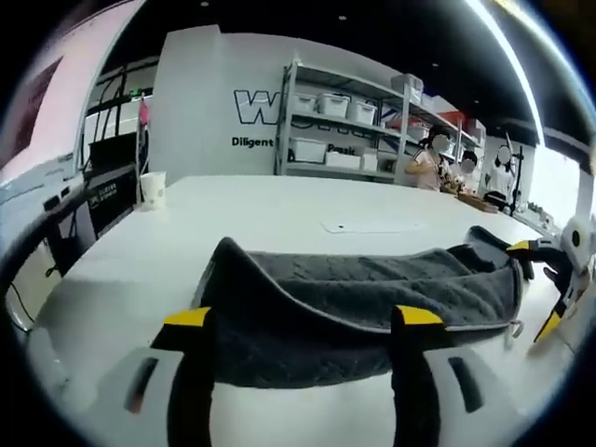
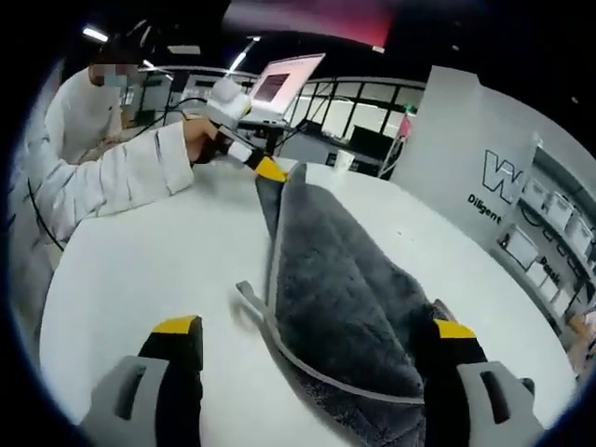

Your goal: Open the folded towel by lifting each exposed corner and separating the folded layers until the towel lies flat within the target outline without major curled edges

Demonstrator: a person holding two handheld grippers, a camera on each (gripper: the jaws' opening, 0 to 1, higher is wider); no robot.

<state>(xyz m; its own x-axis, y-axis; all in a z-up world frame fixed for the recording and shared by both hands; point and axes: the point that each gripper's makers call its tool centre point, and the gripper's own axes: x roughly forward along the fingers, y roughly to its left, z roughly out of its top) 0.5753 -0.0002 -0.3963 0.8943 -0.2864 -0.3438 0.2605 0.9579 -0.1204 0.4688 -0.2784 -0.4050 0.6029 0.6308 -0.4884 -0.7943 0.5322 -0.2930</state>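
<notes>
A dark grey towel (image 1: 354, 289) lies folded in a long bundle on the white table (image 1: 233, 223), with a pale edge band running along it. In the left gripper view my left gripper (image 1: 303, 317) is open, its yellow-tipped jaws wide apart on either side of the towel's near end. My right gripper (image 1: 537, 287) comes in from the right at the towel's other end. In the right gripper view the towel (image 2: 335, 270) runs away from me. My right gripper (image 2: 317, 328) is open, and the towel lies against its right jaw. The left gripper (image 2: 265, 168) is at the towel's far end.
A person's hand in a white sleeve (image 2: 112, 177) holds the left gripper. A white cup (image 1: 152, 189) stands at the table's far left and a paper sheet (image 1: 372, 225) lies beyond the towel. Shelves with white bins (image 1: 345, 130) and people stand behind.
</notes>
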